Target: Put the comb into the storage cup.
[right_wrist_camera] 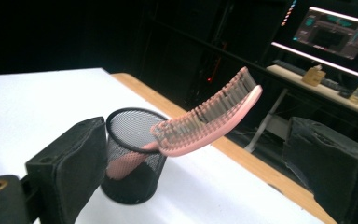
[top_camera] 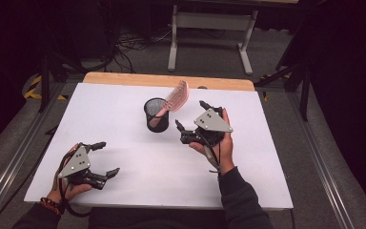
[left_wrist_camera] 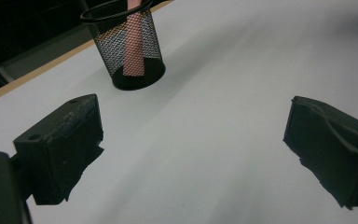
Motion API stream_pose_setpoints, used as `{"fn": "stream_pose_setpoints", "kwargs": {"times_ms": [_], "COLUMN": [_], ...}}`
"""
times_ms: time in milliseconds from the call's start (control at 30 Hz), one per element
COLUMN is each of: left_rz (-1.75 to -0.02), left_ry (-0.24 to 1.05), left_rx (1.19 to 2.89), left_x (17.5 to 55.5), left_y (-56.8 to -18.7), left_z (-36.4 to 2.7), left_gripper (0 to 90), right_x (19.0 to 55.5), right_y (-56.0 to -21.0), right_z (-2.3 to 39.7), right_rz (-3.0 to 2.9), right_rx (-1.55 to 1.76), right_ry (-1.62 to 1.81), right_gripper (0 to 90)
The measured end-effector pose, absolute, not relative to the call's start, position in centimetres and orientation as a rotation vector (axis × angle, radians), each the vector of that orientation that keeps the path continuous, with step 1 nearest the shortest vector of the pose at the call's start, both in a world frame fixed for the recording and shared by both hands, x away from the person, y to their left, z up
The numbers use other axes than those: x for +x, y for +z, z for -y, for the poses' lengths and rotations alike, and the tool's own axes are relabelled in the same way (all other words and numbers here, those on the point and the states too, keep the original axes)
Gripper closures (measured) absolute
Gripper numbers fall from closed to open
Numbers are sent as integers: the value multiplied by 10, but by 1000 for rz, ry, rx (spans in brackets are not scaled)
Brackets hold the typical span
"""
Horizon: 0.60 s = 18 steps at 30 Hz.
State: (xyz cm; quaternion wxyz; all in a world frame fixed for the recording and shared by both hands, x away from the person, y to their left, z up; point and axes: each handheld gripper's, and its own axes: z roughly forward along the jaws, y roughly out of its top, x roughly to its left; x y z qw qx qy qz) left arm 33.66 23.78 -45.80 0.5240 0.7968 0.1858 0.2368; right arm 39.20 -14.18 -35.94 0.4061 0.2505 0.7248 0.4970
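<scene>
Fingers (right_wrist_camera: pixel 70 163) parted beside pink hairbrush (right_wrist_camera: pixel 209 119) leaning handle-down in mesh cup (right_wrist_camera: pixel 133 158)

no legible text, labels or numbers

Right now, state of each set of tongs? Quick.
Left tongs: open, holding nothing, above the white table.
Right tongs: open, holding nothing, beside the mesh cup with the pink brush.

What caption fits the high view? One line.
Pink hairbrush stands in mesh cup, open right tool beside it.
</scene>
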Motion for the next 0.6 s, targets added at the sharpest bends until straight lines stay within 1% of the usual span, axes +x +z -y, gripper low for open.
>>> {"fn": "stream_pose_setpoints", "kwargs": {"times_ms": [600], "left_rz": [-441], "left_ry": [577], "left_rx": [1904], "left_x": [335], "left_y": [-457], "left_z": [-238], "left_gripper": [53], "right_x": [375], "right_y": [-362], "right_z": [151], "right_rz": [-1826], "right_rx": [603], "right_ry": [1217], "right_gripper": [65]}}
